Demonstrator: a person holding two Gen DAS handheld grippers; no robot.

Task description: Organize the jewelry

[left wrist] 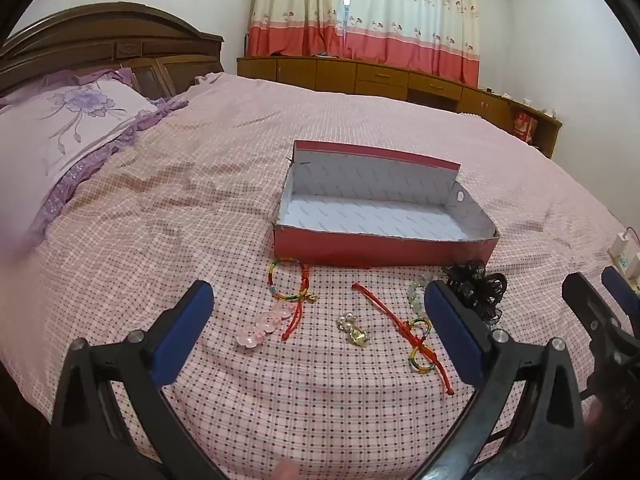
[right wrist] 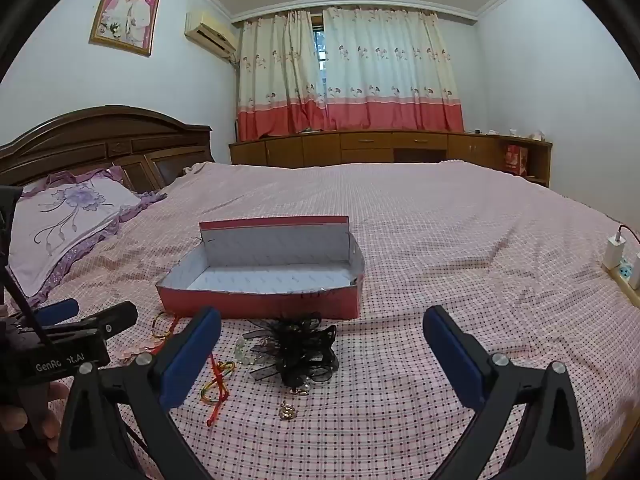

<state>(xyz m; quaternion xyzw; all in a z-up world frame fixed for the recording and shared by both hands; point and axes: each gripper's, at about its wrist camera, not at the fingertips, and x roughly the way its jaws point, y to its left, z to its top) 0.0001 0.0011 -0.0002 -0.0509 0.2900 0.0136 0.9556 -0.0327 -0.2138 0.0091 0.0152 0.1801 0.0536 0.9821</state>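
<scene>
The jewelry is lying scattered on the pink checked bedspread [left wrist: 320, 128], just in front of an open red box [left wrist: 384, 246] whose white inside is showing nothing in it and whose lid flap is standing up at the back. Nearest the box's left front corner, a multicolored cord bracelet [left wrist: 285, 282] with a red tail is resting flat. Just beside that tail, toward the camera, a pink flower-shaped hair clip [left wrist: 262, 330] is lying. Near the middle, a small gold and crystal brooch [left wrist: 354, 330] is sitting apart from the rest. To its right, a red cord with 2 small colored rings [left wrist: 416, 340] is stretching diagonally. Further right, a black lace hair piece [right wrist: 302, 350] is bunched up in front of the box, with a clear bead bracelet [left wrist: 416, 294] partly hidden behind a gripper finger in the left view.

The left gripper [left wrist: 318, 334] is hovering above the pieces with its jaws spread wide, nothing between its blue pads [left wrist: 182, 340]. The right gripper [right wrist: 322, 354] is likewise standing wide open and holding nothing, its jaws framing the black lace piece from above.

Outward, a purple flowered pillow [left wrist: 80, 120] is leaning by the dark wooden headboard [left wrist: 108, 36]. A low wooden cabinet [right wrist: 380, 146] is running under red and cream curtains [right wrist: 352, 72]. A white power strip [right wrist: 624, 268] with chargers is sitting at the bed's right edge.
</scene>
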